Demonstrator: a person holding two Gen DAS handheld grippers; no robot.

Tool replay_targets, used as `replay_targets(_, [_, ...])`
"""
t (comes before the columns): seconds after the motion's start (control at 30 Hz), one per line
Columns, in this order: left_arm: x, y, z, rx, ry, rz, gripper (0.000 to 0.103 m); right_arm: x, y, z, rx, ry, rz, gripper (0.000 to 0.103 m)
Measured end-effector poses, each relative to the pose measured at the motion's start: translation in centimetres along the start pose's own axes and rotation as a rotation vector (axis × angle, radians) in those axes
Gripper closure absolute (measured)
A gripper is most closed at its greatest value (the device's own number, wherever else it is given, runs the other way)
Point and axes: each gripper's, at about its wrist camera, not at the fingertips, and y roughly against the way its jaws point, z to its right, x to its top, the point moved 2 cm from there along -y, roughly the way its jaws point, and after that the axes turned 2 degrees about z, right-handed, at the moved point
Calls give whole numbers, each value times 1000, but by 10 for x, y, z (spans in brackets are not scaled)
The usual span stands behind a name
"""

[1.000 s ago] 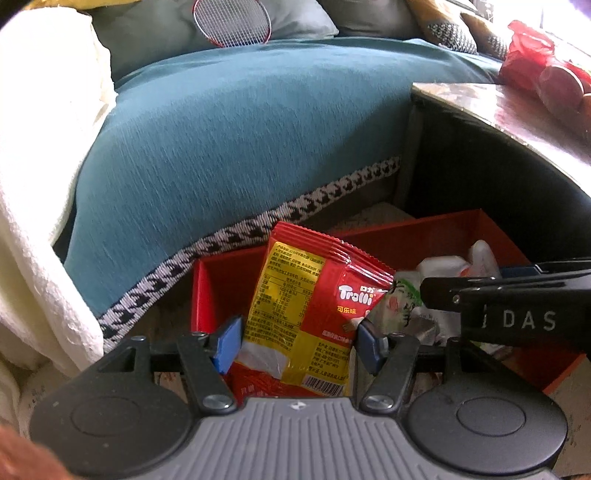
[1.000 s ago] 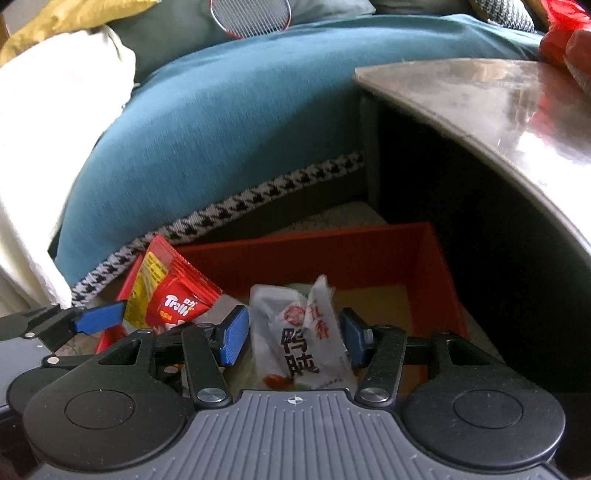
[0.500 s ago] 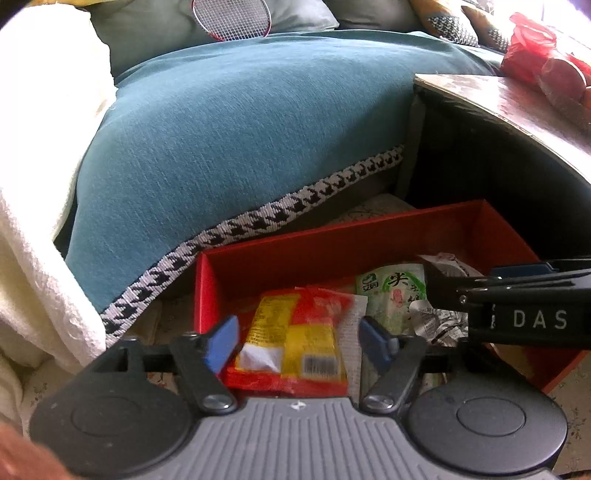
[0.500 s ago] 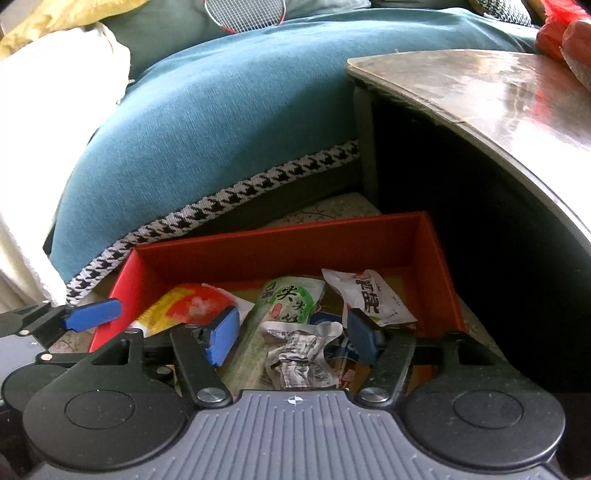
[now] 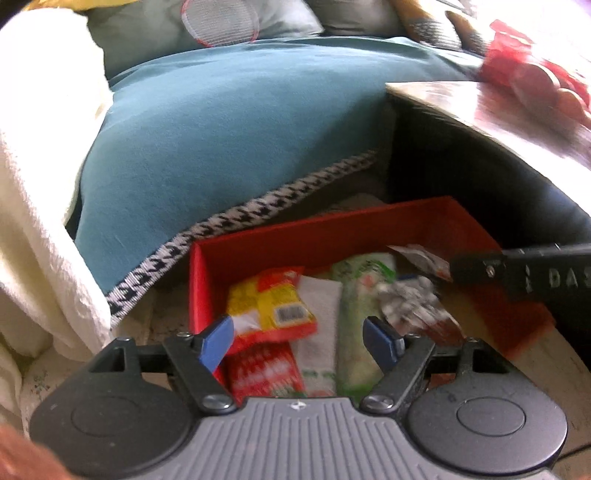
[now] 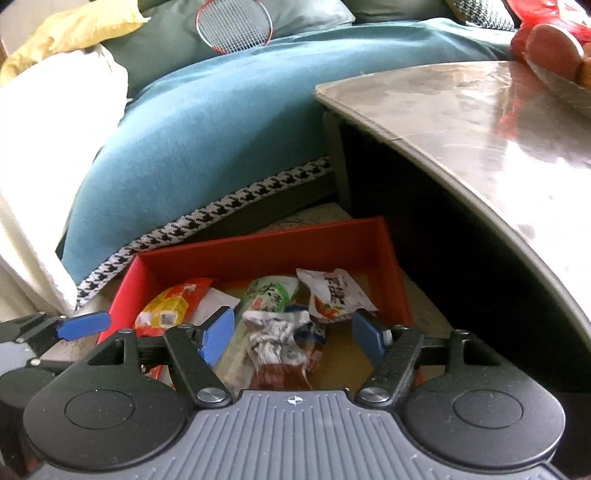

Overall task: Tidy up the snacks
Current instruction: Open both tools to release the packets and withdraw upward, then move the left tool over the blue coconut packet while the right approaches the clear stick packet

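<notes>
Down on the floor between sofa (image 6: 207,122) and table (image 6: 461,110), a red box (image 6: 258,254) holding the snacks: red-and-yellow packet (image 5: 269,306) at left, green packet (image 6: 271,293) in the middle, white packet (image 6: 332,291) toward the far right, crinkled silver wrapper (image 6: 273,332) nearest. All light, soft, slick film (likely to slide rather than resist). Best taken by a flat sealed edge or a corner, not the puffed middle; contents perhaps brittle, so a gentle pinch only.

Left gripper (image 5: 301,341) empty above the red-and-yellow packet, jaws apart and just been opening, nothing pressed between the pads. Right gripper (image 6: 291,336) likewise spread wide and just been opening, silver wrapper lying below the gap, untouched. More red bags (image 6: 546,33) waiting on the table, far right.
</notes>
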Motion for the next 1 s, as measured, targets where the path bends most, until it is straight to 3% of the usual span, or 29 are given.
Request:
replay_targets(0.27, [-24,35,38,-108,-95,10,32,-26,33,14,7,-2,-54,11])
replay_targets(0.43, [-58,38,74,-210,-152,-70,32,-50,39,21,-7,44,-118,5])
replay_targets(0.63, [-95,32,122,-301,-259,-145,32,-68,21,31,-10,91,-234,5])
replay_targets(0.87, [-117,9,144,-279,-302,-201,30,-75,10,31,18,95,-288,5])
replay_targets(1.0, [-119,7,144,-278,-290,-185,29,-81,-2,31,20,100,-336,5])
